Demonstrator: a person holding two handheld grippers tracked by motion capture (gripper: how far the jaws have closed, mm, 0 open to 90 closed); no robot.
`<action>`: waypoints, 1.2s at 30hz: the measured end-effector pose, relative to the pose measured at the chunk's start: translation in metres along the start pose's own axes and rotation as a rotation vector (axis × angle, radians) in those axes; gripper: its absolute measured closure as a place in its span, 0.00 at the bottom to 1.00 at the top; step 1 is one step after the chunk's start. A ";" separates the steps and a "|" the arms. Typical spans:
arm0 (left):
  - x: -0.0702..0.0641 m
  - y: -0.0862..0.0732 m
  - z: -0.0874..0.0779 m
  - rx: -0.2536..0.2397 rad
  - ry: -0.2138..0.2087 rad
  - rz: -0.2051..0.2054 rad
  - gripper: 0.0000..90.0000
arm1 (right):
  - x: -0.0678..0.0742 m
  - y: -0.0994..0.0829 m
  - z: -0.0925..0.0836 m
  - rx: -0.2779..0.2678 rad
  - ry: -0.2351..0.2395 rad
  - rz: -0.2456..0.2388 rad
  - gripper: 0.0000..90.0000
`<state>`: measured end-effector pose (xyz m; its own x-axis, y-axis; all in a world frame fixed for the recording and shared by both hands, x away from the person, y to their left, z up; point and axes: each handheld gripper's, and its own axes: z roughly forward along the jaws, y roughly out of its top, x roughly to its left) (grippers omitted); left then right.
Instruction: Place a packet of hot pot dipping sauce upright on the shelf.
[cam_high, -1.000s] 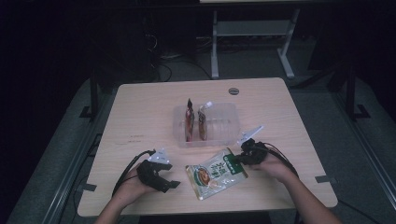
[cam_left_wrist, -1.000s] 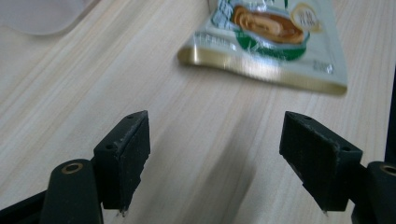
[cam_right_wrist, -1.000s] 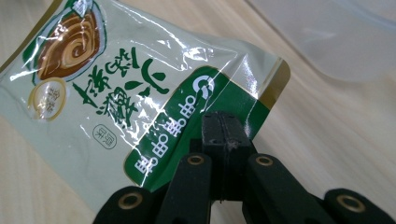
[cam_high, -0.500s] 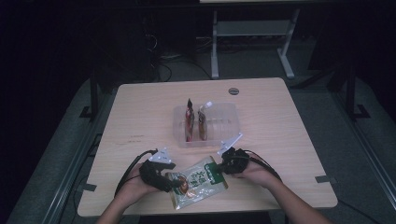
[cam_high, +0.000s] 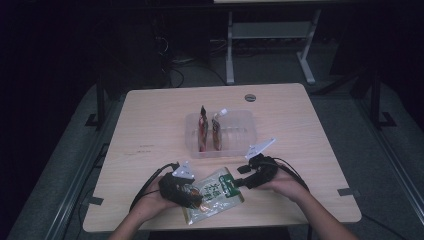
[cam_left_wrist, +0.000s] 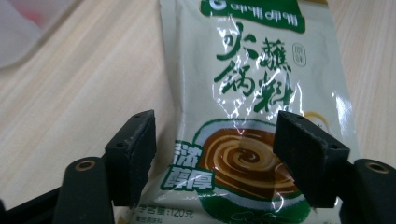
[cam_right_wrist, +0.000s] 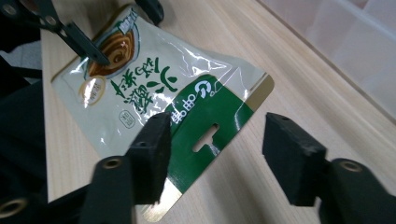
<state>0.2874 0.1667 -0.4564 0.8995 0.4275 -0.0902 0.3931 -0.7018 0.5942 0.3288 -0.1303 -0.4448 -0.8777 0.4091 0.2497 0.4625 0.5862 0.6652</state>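
Sauce packet lying flat near the table's front edge, between your two grippers.

From above, you are flanking the packet (cam_high: 214, 195) with the left gripper (cam_high: 192, 196) and right gripper (cam_high: 239, 181) on the table (cam_high: 150, 130). Left gripper view: your jaws are standing wide (just been closing a little), straddling the packet's bottom, not pressing. Right gripper view: your jaws have just been opening, holding nothing, over its green top.

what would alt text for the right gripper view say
A green and cream sauce pouch lies on a wooden table, its green top end between the open black jaws of the right gripper. The left gripper reaches over its far end.
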 end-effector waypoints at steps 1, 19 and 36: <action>-0.001 0.000 0.001 -0.010 0.001 -0.004 0.35 | -0.001 -0.001 -0.001 -0.006 -0.006 -0.007 0.43; 0.002 -0.003 0.000 -0.043 0.021 0.021 0.82 | 0.015 -0.027 -0.030 -0.064 -0.098 0.021 0.36; 0.005 0.003 -0.010 -0.092 -0.024 -0.035 1.00 | 0.011 -0.027 -0.020 -0.051 -0.126 0.029 0.29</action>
<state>0.2912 0.1719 -0.4470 0.8903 0.4360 -0.1310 0.4063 -0.6311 0.6608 0.3038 -0.1553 -0.4457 -0.8400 0.5115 0.1810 0.4774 0.5381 0.6947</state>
